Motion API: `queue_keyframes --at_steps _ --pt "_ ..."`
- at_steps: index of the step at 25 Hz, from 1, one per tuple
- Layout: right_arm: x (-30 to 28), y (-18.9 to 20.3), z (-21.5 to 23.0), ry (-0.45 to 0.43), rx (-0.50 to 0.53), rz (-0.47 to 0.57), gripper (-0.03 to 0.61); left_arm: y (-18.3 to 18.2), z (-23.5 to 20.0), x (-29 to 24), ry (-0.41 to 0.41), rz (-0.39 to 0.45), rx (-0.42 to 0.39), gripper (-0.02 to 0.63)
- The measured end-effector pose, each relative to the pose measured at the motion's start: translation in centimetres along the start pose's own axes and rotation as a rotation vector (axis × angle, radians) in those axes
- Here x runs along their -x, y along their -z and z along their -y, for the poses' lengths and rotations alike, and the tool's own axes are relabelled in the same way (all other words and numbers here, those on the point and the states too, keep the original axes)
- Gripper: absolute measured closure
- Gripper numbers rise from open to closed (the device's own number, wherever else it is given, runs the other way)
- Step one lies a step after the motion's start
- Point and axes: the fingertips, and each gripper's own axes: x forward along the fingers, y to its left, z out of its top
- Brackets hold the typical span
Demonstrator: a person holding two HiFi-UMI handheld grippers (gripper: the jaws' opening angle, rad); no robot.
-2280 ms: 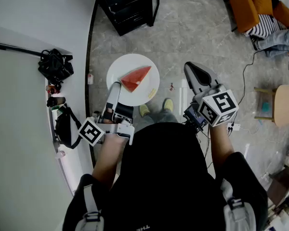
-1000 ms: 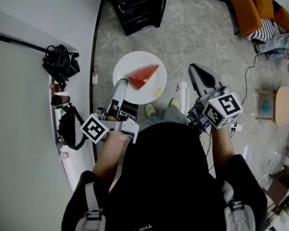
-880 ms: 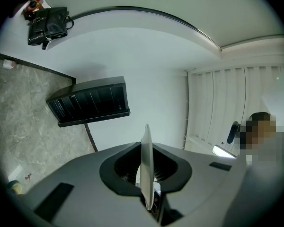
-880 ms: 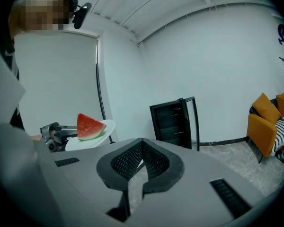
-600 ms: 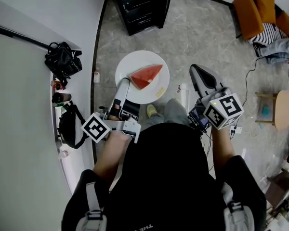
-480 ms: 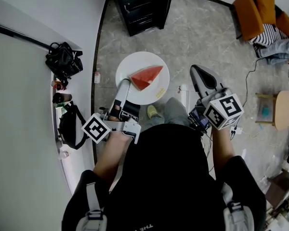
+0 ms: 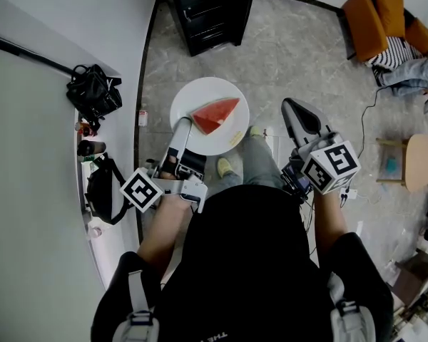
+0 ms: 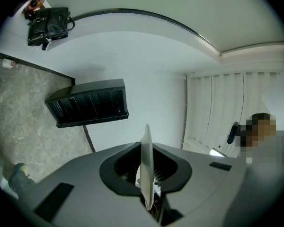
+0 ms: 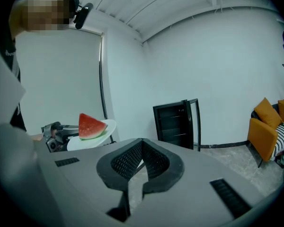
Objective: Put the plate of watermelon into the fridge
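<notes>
A white plate [image 7: 198, 95] with a red watermelon wedge [image 7: 215, 115] on it hangs above the floor in the head view. My left gripper [image 7: 182, 123] is shut on the plate's near rim. In the left gripper view the plate [image 8: 146, 148] stands edge-on between the jaws. My right gripper [image 7: 294, 109] sits to the plate's right, shut and empty. The right gripper view shows the plate [image 9: 107, 126], the watermelon [image 9: 91, 125] and the right gripper's [image 9: 142, 141] closed tips. The black fridge [image 7: 208, 9] stands ahead with its door open, also as fridge [image 9: 176, 123].
A black bag [image 7: 93, 93] and small bottles [image 7: 85, 148] rest on a white ledge at the left. An orange chair [image 7: 376, 13] and a wooden stool [image 7: 422, 159] stand at the right, with a cable [image 7: 364, 105] on the tiled floor.
The plate and both grippers have come closer to the fridge since the earliest frame. Over the last half second they hardly moved, and one foot stepped forward under the plate.
</notes>
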Motion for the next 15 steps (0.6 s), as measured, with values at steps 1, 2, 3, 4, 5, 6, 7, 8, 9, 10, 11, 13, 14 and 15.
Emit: queue_keyframes --at_steps 1,2,3,4,5,6,7,8,9,10,11,13,14,15 --pt "-0.1 0.0 -0.1 -0.002 0.000 0.002 0.566 -0.1 0.0 0.0 0.002 0.001 -0.001 0.571" --pt "-0.2 -0.1 -0.2 -0.004 0.001 0.004 0.566 -0.3 0.0 0.0 0.004 0.001 -0.002 0.571" --pt "-0.3 -0.2 -0.3 -0.004 0.002 0.004 0.566 -0.4 0.0 -0.1 0.006 0.002 -0.004 0.571" --pt "-0.4 -0.3 -0.3 -0.003 0.004 0.003 0.566 -0.5 0.1 -0.1 0.007 0.002 -0.005 0.571" --pt "-0.6 -0.3 -0.3 -0.005 0.005 0.003 0.566 -0.6 0.1 -0.2 0.009 0.002 -0.005 0.571" --pt "-0.8 -0.3 -0.3 -0.007 0.005 0.003 0.566 -0.7 0.1 -0.3 0.009 0.003 -0.003 0.571" --pt "-1.0 -0.3 -0.3 -0.007 0.003 0.002 0.566 -0.9 0.1 -0.3 0.009 0.004 -0.001 0.571" --pt "-1.2 -0.4 -0.2 -0.007 0.002 0.001 0.565 -1.0 0.1 -0.4 0.008 0.006 0.001 0.571" --pt "-1.4 -0.4 -0.2 -0.009 0.002 0.000 0.566 -1.1 0.1 -0.5 0.006 0.007 0.001 0.571" --pt "-1.6 -0.5 -0.2 -0.011 0.003 -0.002 0.566 -1.2 0.1 -0.6 0.004 0.009 0.000 0.571" --pt "-1.8 -0.5 -0.1 -0.011 0.003 -0.004 0.566 -1.3 0.0 -0.7 0.002 0.010 -0.001 0.571" --pt "-2.4 -0.6 0.1 -0.015 0.002 -0.008 0.566 -1.6 -0.1 -0.9 -0.003 0.014 0.001 0.571" --pt "-2.6 -0.6 0.2 -0.017 0.002 -0.010 0.566 -1.8 -0.2 -1.1 -0.004 0.015 0.001 0.571" --pt "-2.9 -0.6 0.3 -0.014 0.003 -0.013 0.566 -2.0 -0.3 -1.2 -0.004 0.017 0.001 0.571"
